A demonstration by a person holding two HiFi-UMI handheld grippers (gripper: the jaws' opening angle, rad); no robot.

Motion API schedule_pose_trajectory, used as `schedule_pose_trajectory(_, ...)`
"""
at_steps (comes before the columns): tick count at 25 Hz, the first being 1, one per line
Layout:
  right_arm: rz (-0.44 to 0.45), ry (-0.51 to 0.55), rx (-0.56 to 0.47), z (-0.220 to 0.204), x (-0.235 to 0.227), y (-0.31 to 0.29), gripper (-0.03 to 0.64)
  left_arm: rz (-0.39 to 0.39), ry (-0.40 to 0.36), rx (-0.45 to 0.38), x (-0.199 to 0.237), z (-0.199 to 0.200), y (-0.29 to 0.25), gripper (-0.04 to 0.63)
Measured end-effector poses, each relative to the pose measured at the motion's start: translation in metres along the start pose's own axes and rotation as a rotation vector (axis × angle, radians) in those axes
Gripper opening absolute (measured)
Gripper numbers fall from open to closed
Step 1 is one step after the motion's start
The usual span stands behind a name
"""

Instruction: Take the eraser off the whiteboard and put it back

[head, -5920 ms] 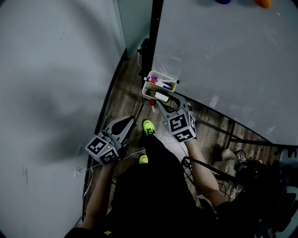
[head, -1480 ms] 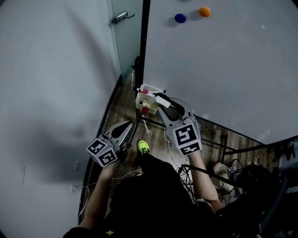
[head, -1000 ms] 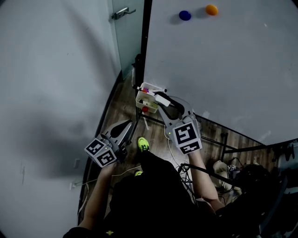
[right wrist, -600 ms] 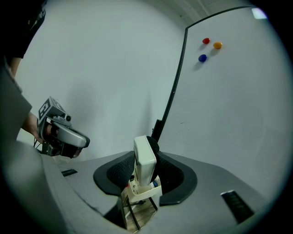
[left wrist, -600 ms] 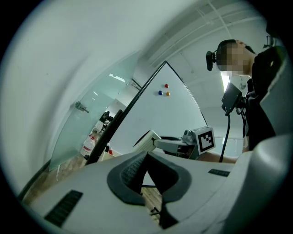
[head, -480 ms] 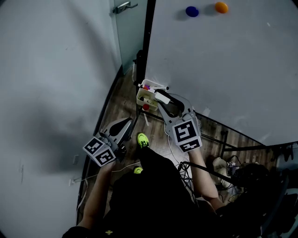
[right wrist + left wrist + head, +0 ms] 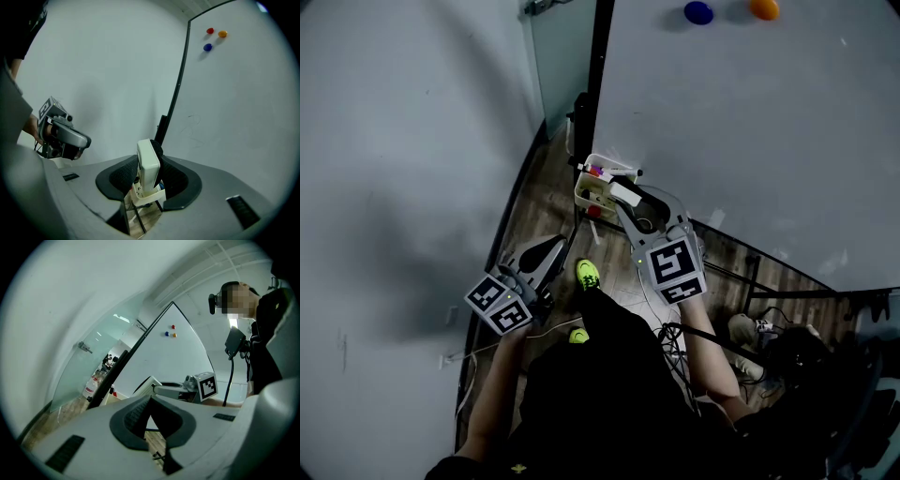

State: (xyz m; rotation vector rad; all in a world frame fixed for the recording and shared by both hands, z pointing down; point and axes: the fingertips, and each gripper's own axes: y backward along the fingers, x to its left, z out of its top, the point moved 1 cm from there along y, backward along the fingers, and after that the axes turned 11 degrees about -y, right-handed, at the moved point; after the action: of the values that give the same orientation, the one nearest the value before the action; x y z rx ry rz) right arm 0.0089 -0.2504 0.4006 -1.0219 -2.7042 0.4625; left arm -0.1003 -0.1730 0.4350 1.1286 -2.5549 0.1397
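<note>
Beside the whiteboard (image 7: 750, 141), the right gripper (image 7: 628, 200) clamped the white eraser (image 7: 148, 164) near the marker tray (image 7: 589, 194); the left gripper (image 7: 559, 246) hung apart, jaws together, empty

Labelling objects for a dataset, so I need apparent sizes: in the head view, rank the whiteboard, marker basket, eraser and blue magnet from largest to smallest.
1. whiteboard
2. marker basket
3. eraser and blue magnet: about alike here; the magnet sits farther from the camera, so no ranking.
</note>
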Motion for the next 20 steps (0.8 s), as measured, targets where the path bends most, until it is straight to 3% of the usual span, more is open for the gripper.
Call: schedule_pose_trajectory(20, 0.034, -0.030, 0.054, -0.023, -0.003, -0.028, 0.158, 0.012, 0.026, 0.044, 0.009, -0.013, -0.003, 0.020)
